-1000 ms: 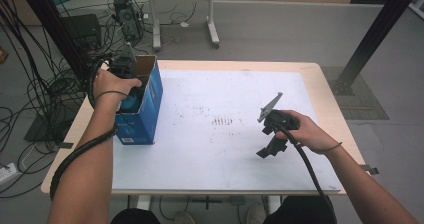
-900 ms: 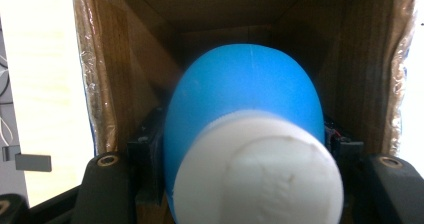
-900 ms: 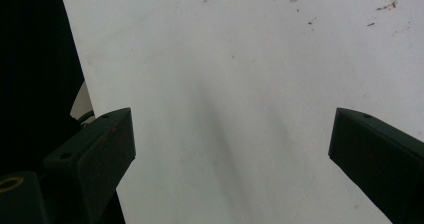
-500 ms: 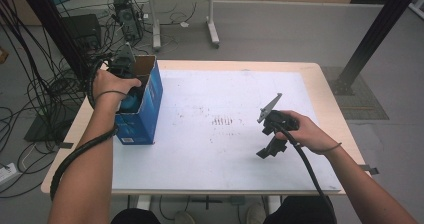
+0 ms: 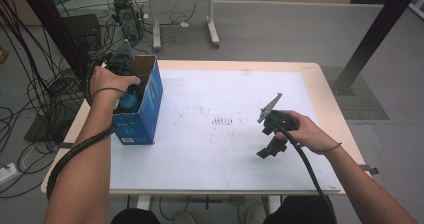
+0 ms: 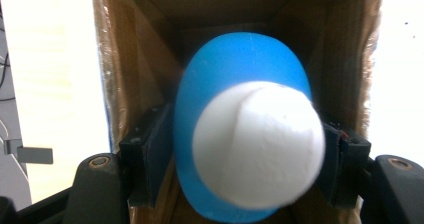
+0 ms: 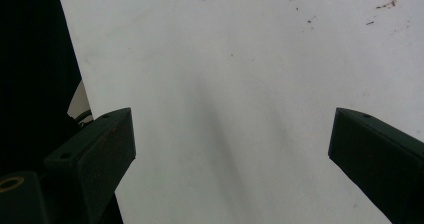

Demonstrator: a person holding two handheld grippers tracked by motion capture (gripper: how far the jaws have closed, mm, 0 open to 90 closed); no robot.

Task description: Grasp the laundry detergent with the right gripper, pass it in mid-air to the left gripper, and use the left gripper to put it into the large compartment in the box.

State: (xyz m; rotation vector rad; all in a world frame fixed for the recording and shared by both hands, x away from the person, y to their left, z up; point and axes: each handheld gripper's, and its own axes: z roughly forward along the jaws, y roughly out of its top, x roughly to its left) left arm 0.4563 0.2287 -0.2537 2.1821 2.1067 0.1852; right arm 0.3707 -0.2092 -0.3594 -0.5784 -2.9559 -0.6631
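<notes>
An open blue cardboard box (image 5: 142, 119) stands at the table's left edge. My left gripper (image 6: 245, 154) reaches down into it, with the person's left hand (image 5: 107, 81) over the opening. Between its pads (image 6: 150, 149) sits a rounded blue object with a white end (image 6: 250, 134), and both sides look touched. These jaws have just been opening a little, with the object still between them. A bit of that blue object (image 5: 129, 102) shows under the hand. My right gripper (image 5: 267, 151) hovers low over the white mat (image 7: 240, 59) at the right, open and empty.
The white mat (image 5: 225, 184) covers most of the wooden table and has small dark stains (image 5: 222, 120) at its middle. Cables (image 5: 30, 84) crowd the floor on the left. Another table's legs (image 5: 212, 29) and a black post (image 5: 370, 39) stand beyond the far edge.
</notes>
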